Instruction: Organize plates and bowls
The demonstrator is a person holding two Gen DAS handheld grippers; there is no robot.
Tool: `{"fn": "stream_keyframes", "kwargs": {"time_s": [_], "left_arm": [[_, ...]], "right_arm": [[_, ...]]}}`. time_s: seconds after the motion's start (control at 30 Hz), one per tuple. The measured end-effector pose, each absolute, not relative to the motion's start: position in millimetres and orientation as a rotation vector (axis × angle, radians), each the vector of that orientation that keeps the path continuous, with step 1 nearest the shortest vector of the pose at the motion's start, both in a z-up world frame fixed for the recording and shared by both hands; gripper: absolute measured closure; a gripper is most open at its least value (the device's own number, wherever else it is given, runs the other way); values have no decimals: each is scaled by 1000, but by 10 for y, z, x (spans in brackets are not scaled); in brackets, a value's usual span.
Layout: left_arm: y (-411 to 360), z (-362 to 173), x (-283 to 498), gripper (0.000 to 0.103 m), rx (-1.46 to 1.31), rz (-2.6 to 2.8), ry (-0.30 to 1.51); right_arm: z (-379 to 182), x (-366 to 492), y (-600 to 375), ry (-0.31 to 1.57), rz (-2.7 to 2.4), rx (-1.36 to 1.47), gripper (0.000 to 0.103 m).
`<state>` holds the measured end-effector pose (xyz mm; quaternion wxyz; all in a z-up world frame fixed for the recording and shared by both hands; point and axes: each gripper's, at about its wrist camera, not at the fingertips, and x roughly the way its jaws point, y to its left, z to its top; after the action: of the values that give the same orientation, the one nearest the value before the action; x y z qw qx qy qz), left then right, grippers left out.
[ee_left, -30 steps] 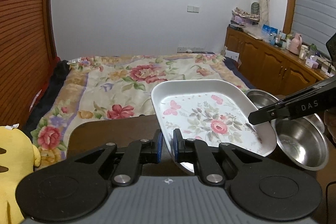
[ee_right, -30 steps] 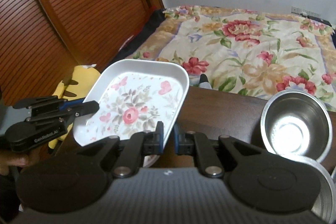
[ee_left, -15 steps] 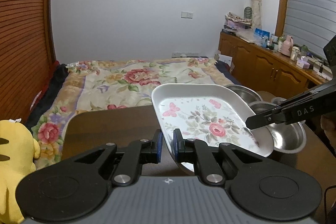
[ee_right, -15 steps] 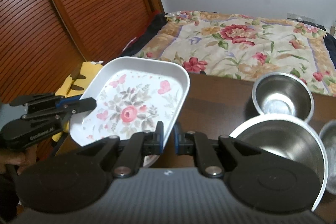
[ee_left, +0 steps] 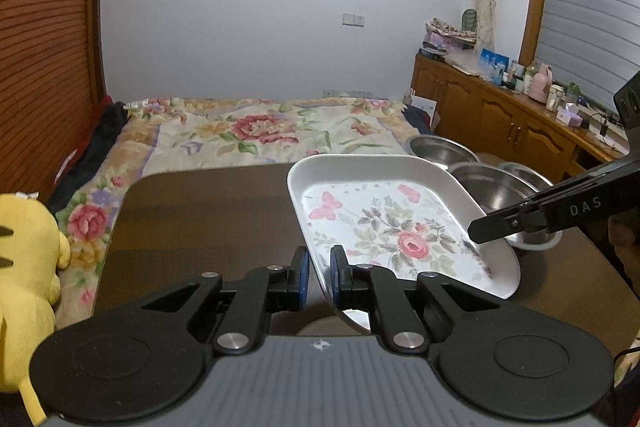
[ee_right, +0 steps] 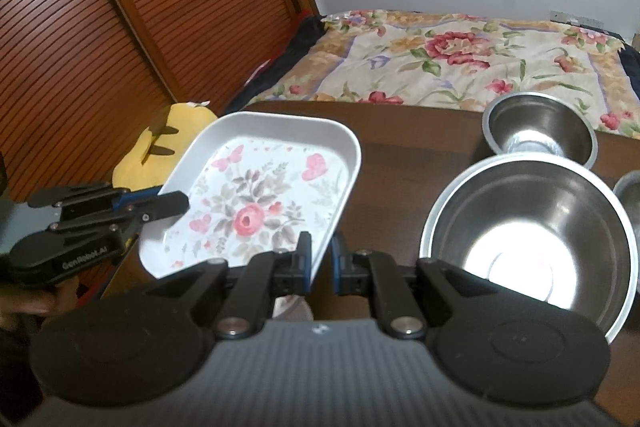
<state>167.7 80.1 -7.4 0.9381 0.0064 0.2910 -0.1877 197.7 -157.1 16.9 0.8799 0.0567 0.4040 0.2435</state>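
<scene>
Basically both claws are clamping opposite rims of the floral tray (ee_right: 260, 195): left gripper (ee_left: 319, 277), right gripper (ee_right: 320, 265); steel bowls (ee_right: 532, 239) are sitting at frame right.

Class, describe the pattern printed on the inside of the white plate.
The plate has a pink rose, grey-green leaves and pink butterflies; clearest in the right wrist view.

The dark table (ee_left: 200, 211) and the flowered bed (ee_left: 256, 131) beyond are seen close up and slantwise downward from both wrists, the flowered plate (ee_left: 384, 227) and steel bowls (ee_right: 528, 227) being shared from opposite sides.
</scene>
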Motion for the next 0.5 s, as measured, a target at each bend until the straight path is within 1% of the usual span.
{"fn": "stream_keyframes", "kwargs": {"time_s": [0.5], "left_arm": [[900, -371, 1355, 90, -22, -373, 656]], "right_arm": [[-67, 1590, -1553, 850, 554, 133, 91]]}}
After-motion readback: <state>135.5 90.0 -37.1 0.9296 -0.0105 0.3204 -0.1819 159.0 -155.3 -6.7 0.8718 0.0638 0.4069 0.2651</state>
